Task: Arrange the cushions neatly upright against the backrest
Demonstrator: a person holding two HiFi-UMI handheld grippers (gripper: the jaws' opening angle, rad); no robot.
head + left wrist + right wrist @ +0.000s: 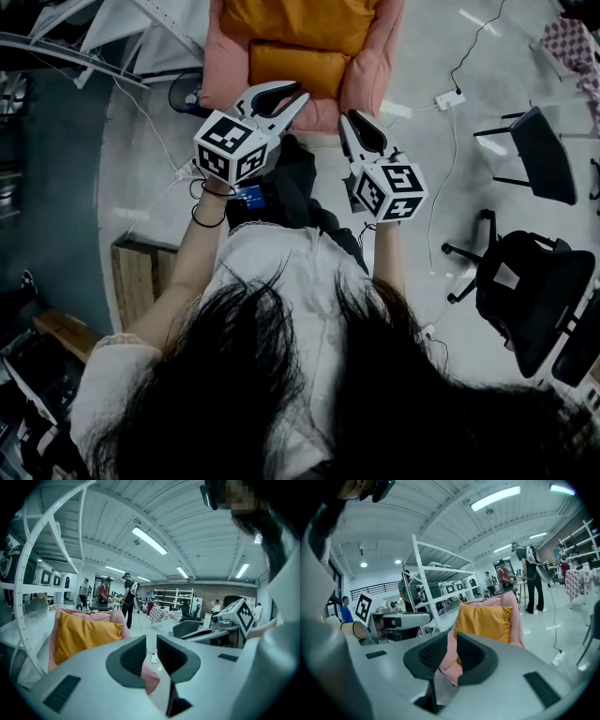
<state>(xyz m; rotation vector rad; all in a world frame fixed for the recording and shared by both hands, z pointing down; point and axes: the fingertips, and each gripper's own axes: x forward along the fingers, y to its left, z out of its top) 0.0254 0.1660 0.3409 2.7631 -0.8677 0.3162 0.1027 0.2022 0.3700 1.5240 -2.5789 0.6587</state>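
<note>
1. Standing before a pink armchair [225,56], the person holds both grippers out toward its seat front.
2. Left gripper [298,94]: jaws are a narrow slit apart and grasp nothing; its own view shows only the floor and the armchair's edge through the gap.
3. Right gripper [347,120]: released too, with a small gap and empty pads; the pink armrest lies far behind them.
4. An orange cushion [485,620] stands upright against the backrest, between the two armrests.
5. From the head view, a second orange area [298,70] lies lower on the seat; I cannot tell if it is another cushion.
6. Both grippers are apart from the cushion.
7. A black office chair [534,281] stands at the right, and a white power strip [448,98] lies on the floor.
</note>
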